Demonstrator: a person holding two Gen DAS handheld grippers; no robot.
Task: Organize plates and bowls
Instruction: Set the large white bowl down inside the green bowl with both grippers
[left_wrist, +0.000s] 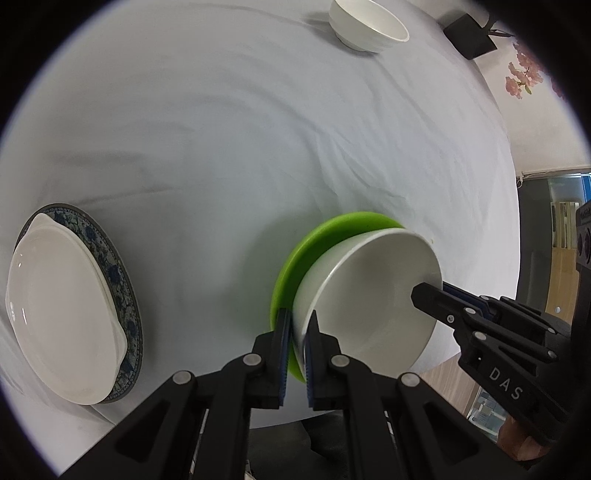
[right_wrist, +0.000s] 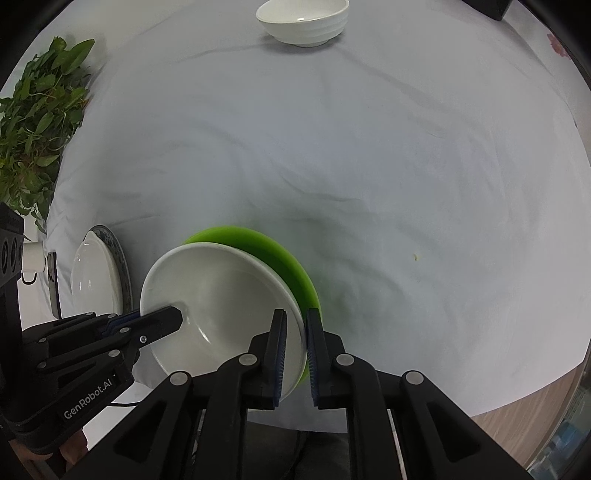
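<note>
A white bowl sits on a green plate, both lifted and tilted above the table's near edge. My left gripper is shut on the rim of the bowl and plate at one side. My right gripper is shut on the opposite rim of the same bowl and green plate. A white oval dish rests on a blue patterned plate at the left. A second white bowl stands at the far side, also in the right wrist view.
A wrinkled white tablecloth covers the round table. A leafy green plant stands off the left edge. A black box lies at the far right. Wooden floor shows beyond the near edge.
</note>
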